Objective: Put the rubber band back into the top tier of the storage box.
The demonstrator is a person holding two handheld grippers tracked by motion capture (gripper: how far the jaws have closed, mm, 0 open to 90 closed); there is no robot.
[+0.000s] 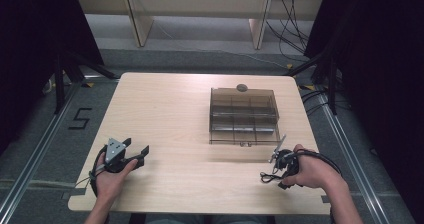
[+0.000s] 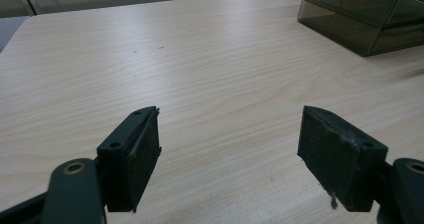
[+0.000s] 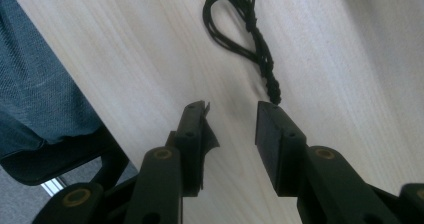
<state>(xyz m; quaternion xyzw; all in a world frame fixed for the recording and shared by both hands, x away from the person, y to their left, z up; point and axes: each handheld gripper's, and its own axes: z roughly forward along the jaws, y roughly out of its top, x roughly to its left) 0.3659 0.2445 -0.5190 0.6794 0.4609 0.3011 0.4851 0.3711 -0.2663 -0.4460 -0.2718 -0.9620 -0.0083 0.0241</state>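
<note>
A thin black cord (image 3: 250,39) lies on the light wooden table, looped at one end and knotted along its length. Its knotted end stops just ahead of one jaw tip of my right gripper (image 3: 232,109), which is open with nothing between the pads. From above, the cord (image 1: 267,176) lies near the table's front right, beside the right gripper (image 1: 278,168) held in a hand. My left gripper (image 1: 136,146) rests at the front left, open and empty (image 2: 230,134), over bare wood. A smoky clear compartment box (image 1: 243,116) stands right of centre.
A small grey round object (image 1: 242,88) sits at the box's far edge. The box's corner (image 2: 360,14) shows far ahead of the left gripper. The table's front edge and blue-grey cloth (image 3: 40,94) lie close beside the right gripper. Bare wood (image 1: 165,109) spreads left of the box.
</note>
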